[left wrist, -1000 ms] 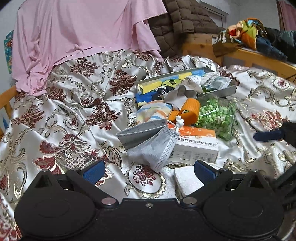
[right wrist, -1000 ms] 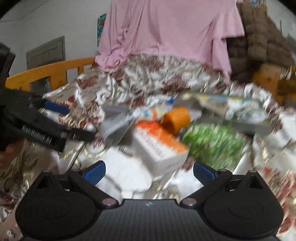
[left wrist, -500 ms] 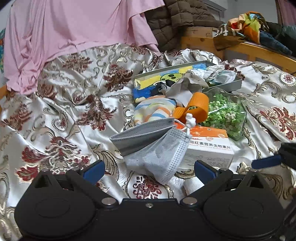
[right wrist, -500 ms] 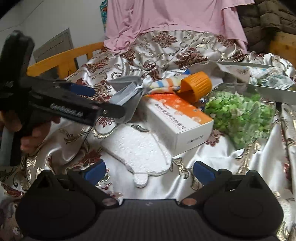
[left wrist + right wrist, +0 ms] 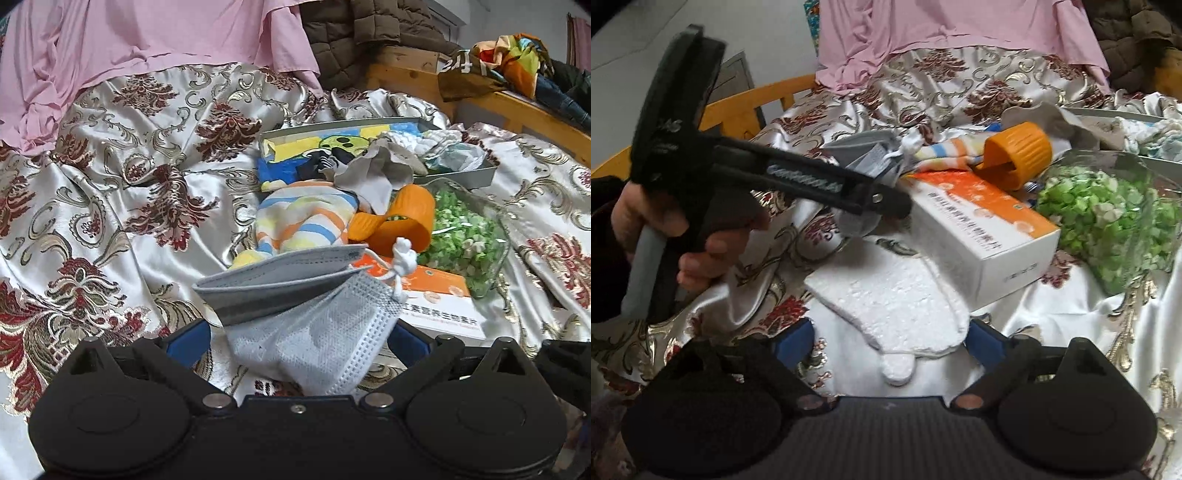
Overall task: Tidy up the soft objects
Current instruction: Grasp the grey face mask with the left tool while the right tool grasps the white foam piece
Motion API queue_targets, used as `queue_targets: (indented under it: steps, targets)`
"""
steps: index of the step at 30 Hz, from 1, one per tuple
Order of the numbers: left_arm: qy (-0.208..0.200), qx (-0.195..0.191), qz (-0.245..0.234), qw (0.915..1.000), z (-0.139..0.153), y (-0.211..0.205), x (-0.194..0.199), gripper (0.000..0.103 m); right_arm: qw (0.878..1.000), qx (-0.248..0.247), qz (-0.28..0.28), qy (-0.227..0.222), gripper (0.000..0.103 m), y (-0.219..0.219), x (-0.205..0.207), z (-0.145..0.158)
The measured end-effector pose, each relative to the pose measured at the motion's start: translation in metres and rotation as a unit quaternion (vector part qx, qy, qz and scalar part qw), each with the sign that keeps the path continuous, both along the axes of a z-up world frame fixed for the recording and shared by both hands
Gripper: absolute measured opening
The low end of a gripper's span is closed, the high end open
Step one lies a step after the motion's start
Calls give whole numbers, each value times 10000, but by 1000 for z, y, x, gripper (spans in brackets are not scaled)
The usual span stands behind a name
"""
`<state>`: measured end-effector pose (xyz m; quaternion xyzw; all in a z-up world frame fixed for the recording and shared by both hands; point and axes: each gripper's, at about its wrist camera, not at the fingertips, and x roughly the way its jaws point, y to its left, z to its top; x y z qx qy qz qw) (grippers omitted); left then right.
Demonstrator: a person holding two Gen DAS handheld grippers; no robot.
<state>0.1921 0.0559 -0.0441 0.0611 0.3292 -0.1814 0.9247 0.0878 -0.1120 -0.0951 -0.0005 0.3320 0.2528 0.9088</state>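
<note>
My right gripper (image 5: 890, 341) has just been closing a little but stands wide around the white foam piece (image 5: 886, 306), pads not yet pressing; squeezed hard, that crumbly edge may snap; my left gripper (image 5: 299, 341) is spread about the grey masks (image 5: 314, 317), whose loops are tied to the white box (image 5: 979, 229) side and could drag it; beyond, the tray (image 5: 458, 173) hides its contents under rumpled cloth.

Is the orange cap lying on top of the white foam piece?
No, the orange cap lies behind the carton; the white foam piece sits in front.
</note>
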Motion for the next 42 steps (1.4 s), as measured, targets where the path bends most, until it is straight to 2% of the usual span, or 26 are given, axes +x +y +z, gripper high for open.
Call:
queue_targets:
  steps: [7,15,28,36,42]
  targets:
    - [-47,-189,80,9998,0,2,3,95,9998,81,-173,-87,85,-3,-1,-1]
    - [-13,-361,17,9993,0,6,2,86,9995,50,-274,-138,68,-3,-1,-1]
    - [99,-297,-66,9995,-4,17,3,71,9994,92,-292,-140,63,-5,-3,-1]
    - [108,-232,38,9997,-5,23,4,49,9994,97,-291,-160,61,-5,-3,-1]
    - [-30,-5,17,10000,0,20,-3,40,9994,101,-296,-169,61,-5,-3,-2]
